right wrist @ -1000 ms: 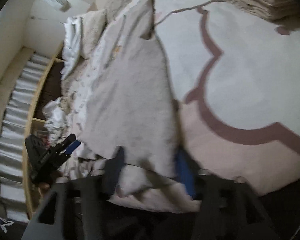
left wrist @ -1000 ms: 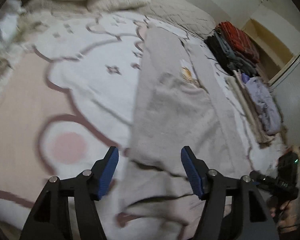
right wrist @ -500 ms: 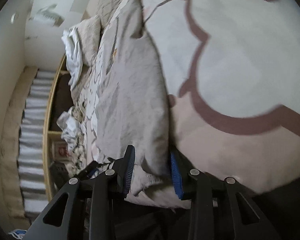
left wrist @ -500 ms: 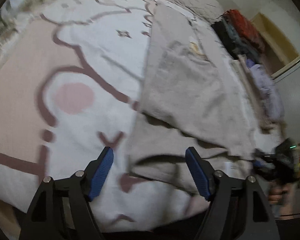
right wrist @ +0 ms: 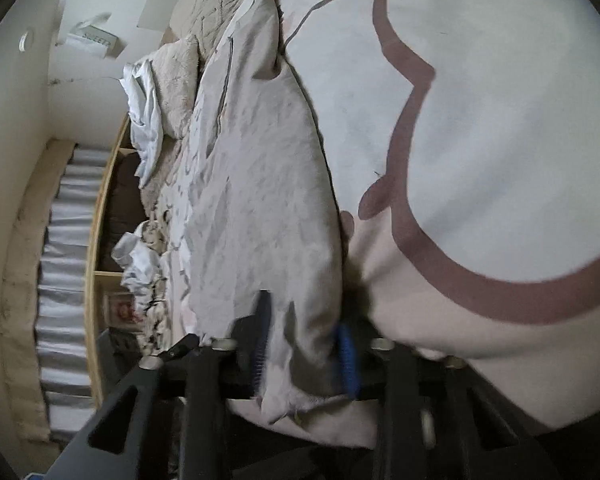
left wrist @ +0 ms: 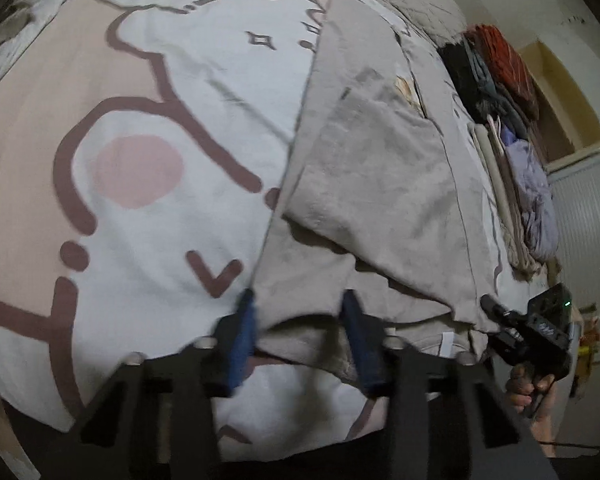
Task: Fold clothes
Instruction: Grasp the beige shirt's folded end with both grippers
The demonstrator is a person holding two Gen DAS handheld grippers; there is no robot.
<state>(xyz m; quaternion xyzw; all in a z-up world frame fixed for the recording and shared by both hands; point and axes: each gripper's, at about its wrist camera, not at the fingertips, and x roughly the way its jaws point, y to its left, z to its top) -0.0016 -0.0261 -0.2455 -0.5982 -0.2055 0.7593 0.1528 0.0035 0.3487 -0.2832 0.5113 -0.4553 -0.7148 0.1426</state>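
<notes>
A beige-grey garment lies folded lengthwise on a bed blanket printed with pink and brown cartoon shapes. My left gripper is at the garment's near hem by its left edge. Its jaws are closing, with the bunched hem between the blue pads. In the right wrist view the same garment runs away from me, and my right gripper is closing on the hem's other near corner, cloth pinched between its pads. That right gripper, held by a hand, also shows in the left wrist view.
Stacks of folded clothes, with a lilac piece, line the bed's right side. A fluffy pillow and crumpled white cloth lie at the far end. A wooden shelf stands beside the bed. The bed's near edge drops off just under both grippers.
Both grippers sank onto the garment's near hem and their jaws closed from wide apart to narrow, with cloth now gathered between the pads.
</notes>
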